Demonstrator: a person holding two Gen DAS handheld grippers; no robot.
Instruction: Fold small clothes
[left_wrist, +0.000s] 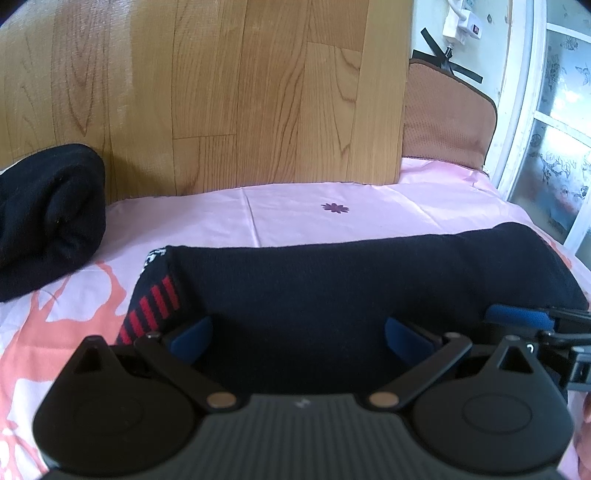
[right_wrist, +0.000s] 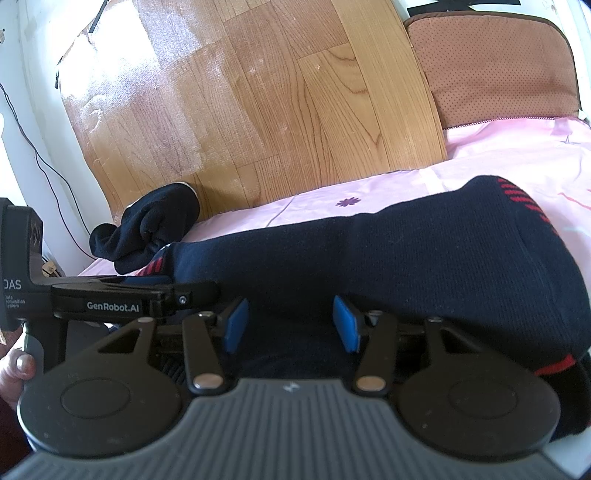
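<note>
— What lies across the right wrist view?

— A long navy sock (right_wrist: 388, 258) with red stripes, stretched over a pink sheet (right_wrist: 498, 155). The right gripper (right_wrist: 291, 325) is at its near edge, blue pads (right_wrist: 234, 325) apart with dark fabric between them; whether they press on it cannot be told.

— And to the left?

— The left gripper (right_wrist: 147, 293) comes in sideways, lying against the sock's striped end. Behind it a bundled dark sock (right_wrist: 155, 225) rests against a wood-grain board (right_wrist: 277, 99). A brown cushion (right_wrist: 495, 66) stands at upper right.
</note>
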